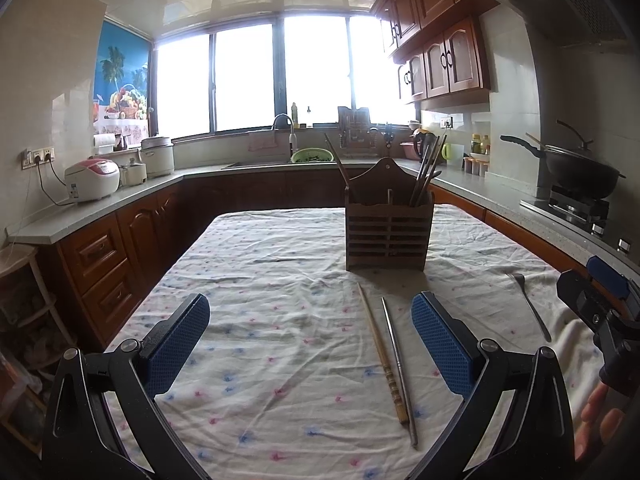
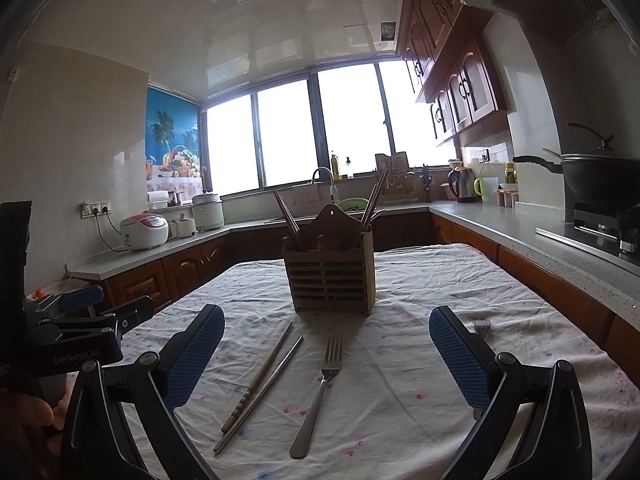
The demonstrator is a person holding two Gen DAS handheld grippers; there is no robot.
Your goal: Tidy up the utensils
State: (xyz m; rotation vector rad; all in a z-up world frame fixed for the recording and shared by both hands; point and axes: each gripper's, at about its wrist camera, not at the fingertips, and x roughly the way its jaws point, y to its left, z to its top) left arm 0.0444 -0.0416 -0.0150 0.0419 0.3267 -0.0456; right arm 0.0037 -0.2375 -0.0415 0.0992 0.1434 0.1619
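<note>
The left gripper (image 1: 310, 348) hovers low over the table (image 1: 280, 280), its jaws spread wide and grasping nothing. Just right of its centre line, a wooden chopstick (image 1: 382, 354) and a metal chopstick (image 1: 399, 370) lie side by side on the flowered cloth, almost touching at the near end. Beyond them stands the wooden utensil holder (image 1: 389, 224), upright, with chopsticks leaning out of its left and right compartments. Further right a fork (image 2: 320, 392) lies flat, tines toward the holder, between the right gripper's fingers. The right gripper (image 2: 326, 356) is released too, jaws wide, nothing held. Behind its right finger another fork's tines (image 2: 481, 326) peek out.
</note>
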